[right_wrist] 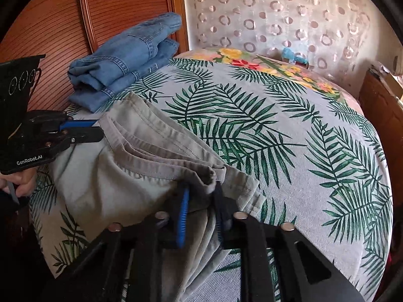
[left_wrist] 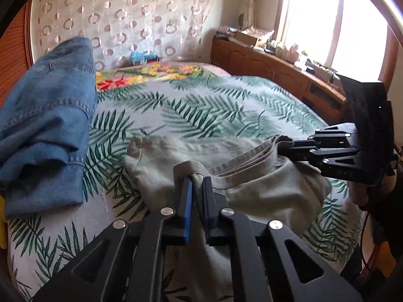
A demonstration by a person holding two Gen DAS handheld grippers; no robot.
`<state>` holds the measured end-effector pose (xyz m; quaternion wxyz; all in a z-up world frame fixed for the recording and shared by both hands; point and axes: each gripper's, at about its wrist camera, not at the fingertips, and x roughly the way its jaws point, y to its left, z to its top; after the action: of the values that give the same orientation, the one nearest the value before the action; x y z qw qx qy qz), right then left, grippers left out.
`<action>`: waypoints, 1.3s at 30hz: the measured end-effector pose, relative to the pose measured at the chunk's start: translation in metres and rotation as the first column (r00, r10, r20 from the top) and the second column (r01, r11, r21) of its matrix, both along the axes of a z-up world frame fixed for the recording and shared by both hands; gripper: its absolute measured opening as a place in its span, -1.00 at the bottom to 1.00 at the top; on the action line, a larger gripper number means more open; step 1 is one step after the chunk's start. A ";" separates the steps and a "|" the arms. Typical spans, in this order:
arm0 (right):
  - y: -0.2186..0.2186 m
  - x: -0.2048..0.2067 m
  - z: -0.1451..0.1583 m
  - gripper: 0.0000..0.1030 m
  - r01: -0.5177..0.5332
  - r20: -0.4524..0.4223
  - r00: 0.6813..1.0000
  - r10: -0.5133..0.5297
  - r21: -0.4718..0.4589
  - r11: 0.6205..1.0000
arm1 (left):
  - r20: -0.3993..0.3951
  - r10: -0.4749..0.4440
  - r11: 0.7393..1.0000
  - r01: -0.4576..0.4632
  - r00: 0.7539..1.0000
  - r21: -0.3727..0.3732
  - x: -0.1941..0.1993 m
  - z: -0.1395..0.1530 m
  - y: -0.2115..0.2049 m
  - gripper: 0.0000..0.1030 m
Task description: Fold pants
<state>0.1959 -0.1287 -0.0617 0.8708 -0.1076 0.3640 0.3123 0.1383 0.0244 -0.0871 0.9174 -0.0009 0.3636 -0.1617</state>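
The khaki pants are lying on the bed, their lower part hidden under both tools. The left gripper and right gripper are each clamping their waistband.

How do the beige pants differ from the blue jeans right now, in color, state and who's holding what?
The beige pants are pale khaki; the blue jeans are denim blue. The beige pants are clamped at the layered edge by the left hand-held gripper and right hand-held gripper; the blue jeans lie untouched. The jeans sit folded in a stack; the pants are mid-fold. Both rest on the leaf-print bedspread.
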 end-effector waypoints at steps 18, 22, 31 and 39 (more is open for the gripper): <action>-0.002 0.002 0.017 -0.87 0.147 0.071 0.986 -0.148 0.016 0.989 | 0.118 0.058 0.997 -0.063 0.991 0.042 0.019 0.036 -0.002 -0.86; 0.009 0.007 0.010 -0.87 0.148 0.051 0.988 -0.148 -0.002 0.989 | 0.093 0.061 0.996 -0.066 0.994 0.053 0.015 0.028 -0.001 -0.72; 0.012 0.004 0.014 -0.86 0.151 0.056 0.987 -0.150 -0.004 0.989 | 0.061 0.073 0.996 -0.076 0.996 0.047 0.001 0.023 0.008 -0.02; -0.008 -0.023 0.024 -0.31 0.169 0.086 0.982 -0.171 0.025 0.985 | 0.041 0.100 0.995 -0.101 0.994 0.025 -0.033 0.010 0.015 -0.02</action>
<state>0.1731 -0.1369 -0.0378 0.9104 -0.0820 0.3303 0.2351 0.1051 0.0399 -0.0768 0.9313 -0.0037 0.3472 -0.1104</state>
